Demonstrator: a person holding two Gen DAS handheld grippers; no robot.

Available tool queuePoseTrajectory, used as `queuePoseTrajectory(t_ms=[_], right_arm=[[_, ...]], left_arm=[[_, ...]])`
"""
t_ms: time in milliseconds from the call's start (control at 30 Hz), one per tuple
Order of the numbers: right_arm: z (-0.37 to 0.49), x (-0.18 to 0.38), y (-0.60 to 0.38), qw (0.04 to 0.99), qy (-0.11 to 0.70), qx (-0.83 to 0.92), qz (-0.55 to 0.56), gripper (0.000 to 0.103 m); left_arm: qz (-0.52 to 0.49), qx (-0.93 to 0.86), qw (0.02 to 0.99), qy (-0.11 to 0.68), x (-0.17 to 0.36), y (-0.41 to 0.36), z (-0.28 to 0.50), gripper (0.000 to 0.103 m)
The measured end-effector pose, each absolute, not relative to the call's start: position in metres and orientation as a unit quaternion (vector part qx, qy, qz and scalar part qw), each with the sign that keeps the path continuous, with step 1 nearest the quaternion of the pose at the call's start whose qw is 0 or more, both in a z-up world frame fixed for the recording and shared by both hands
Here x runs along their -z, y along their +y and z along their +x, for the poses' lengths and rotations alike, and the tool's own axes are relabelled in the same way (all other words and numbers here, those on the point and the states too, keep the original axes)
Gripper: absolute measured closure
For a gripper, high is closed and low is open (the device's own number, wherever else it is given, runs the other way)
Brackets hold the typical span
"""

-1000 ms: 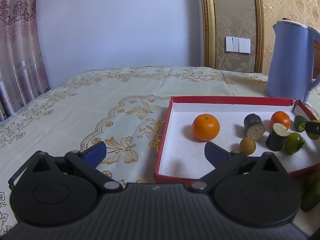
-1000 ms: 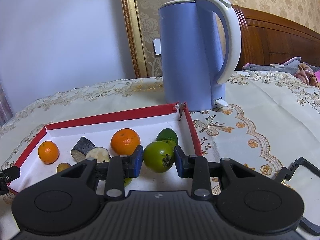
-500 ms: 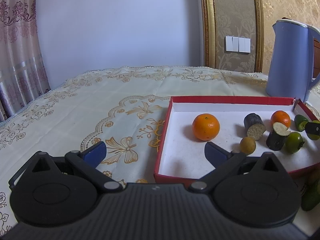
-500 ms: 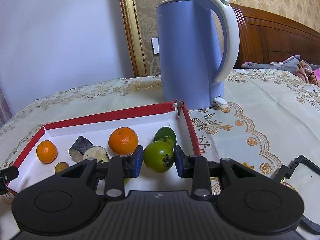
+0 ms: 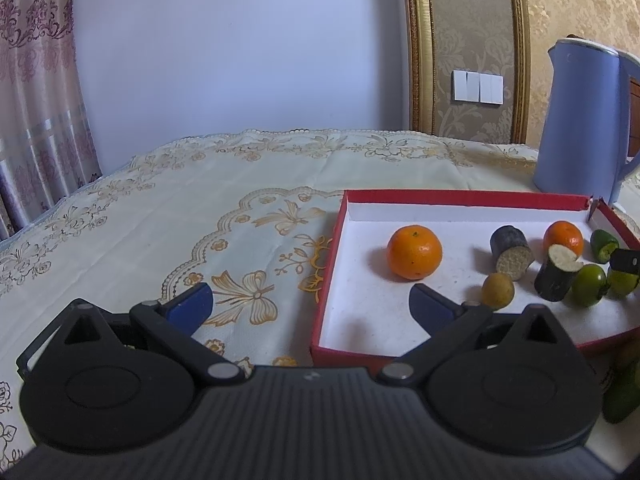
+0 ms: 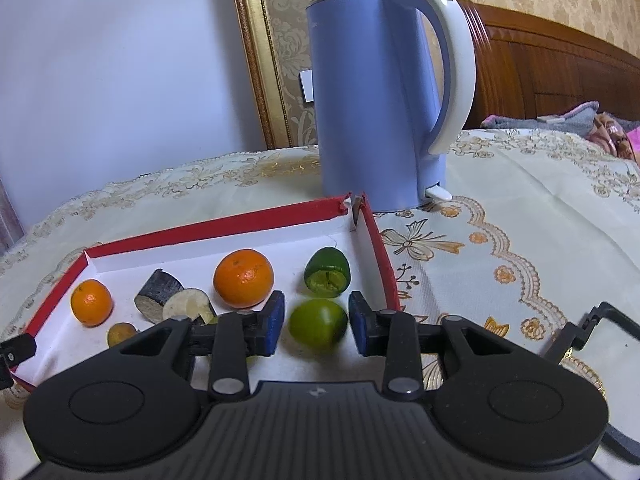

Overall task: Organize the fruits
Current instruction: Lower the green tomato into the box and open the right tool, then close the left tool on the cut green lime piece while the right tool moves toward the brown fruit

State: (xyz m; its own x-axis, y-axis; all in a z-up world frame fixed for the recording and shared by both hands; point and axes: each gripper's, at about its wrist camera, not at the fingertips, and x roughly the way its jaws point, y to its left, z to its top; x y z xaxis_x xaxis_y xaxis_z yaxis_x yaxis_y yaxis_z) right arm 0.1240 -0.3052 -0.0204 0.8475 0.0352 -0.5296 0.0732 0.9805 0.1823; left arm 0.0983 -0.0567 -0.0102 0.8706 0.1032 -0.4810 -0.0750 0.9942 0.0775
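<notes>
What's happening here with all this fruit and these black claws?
A person is sorting fruit into a red tray on a table, holding a claw in each hand. The right claw is opening around a green fruit that sits in the tray near its right wall, with gaps showing beside the pads. The left claw hangs open and empty over the tray's left edge. Two oranges and other pieces already lie in the tray.

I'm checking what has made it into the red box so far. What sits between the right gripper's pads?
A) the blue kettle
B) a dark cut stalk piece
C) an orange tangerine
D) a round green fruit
D: the round green fruit lies in the red box between the right gripper pads, which are opening off it.
</notes>
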Motion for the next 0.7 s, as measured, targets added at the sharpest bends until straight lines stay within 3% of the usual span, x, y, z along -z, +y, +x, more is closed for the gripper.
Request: queuePoseTrajectory(t_ms=[100, 467, 700], right_arm=[[0.121, 0.017, -0.304, 0.959, 0.267, 0.012, 0.093, 0.041], [0.042, -0.019, -0.318, 0.975, 0.204, 0.035, 0.077, 0.040], [-0.006, -0.015, -0.350, 0.975, 0.183, 0.063, 0.113, 0.040]], left_arm=[[0.026, -0.045, 0.967, 0.251, 0.010, -0.056, 0.098, 0.000], [0.037, -0.025, 0.977, 0.209, 0.003, -0.065, 0.077, 0.000], [0.083, 0.096, 0.965, 0.228, 0.003, -0.126, 0.015, 0.000]])
